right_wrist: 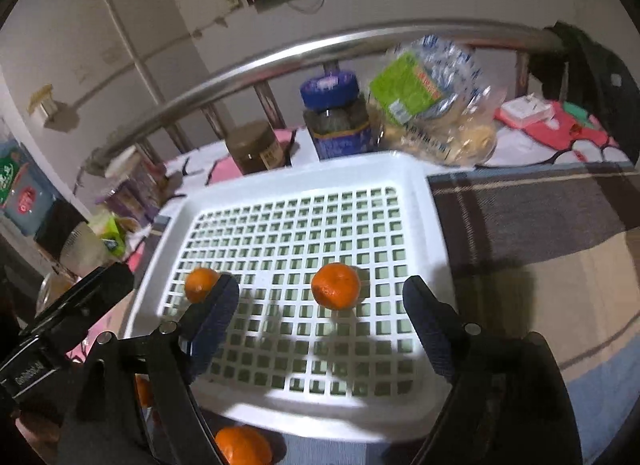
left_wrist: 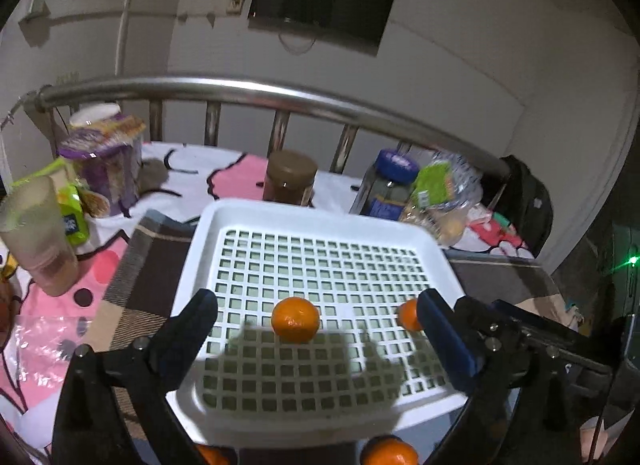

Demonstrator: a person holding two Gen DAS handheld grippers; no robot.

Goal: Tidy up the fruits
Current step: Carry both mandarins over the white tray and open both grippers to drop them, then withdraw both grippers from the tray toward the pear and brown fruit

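Observation:
A white slotted tray (left_wrist: pixel 240 213) (right_wrist: pixel 416 169) lies on a checked cloth. Two oranges lie in it: one (left_wrist: pixel 295 319) (right_wrist: pixel 200 284) left of centre and one (left_wrist: pixel 409 315) (right_wrist: pixel 335 285) to its right. More oranges lie in front of the tray's near rim (left_wrist: pixel 390 451) (right_wrist: pixel 242 445), and one (left_wrist: pixel 212 455) is partly hidden. My left gripper (left_wrist: pixel 318 345) is open and empty above the near half of the tray, with the first orange between its fingers. My right gripper (right_wrist: pixel 322 317) is open and empty above the tray near the second orange.
Behind the tray stand a brown jar (left_wrist: pixel 291 181) (right_wrist: pixel 256 147), a blue-lidded jar (left_wrist: pixel 390 181) (right_wrist: pixel 336 115) and a bag of snacks (left_wrist: pixel 444 197) (right_wrist: pixel 436 105). A plastic cup (left_wrist: pixel 38 233) and packets (left_wrist: pixel 102 161) stand at the left. A steel rail (left_wrist: pixel 248 89) runs behind.

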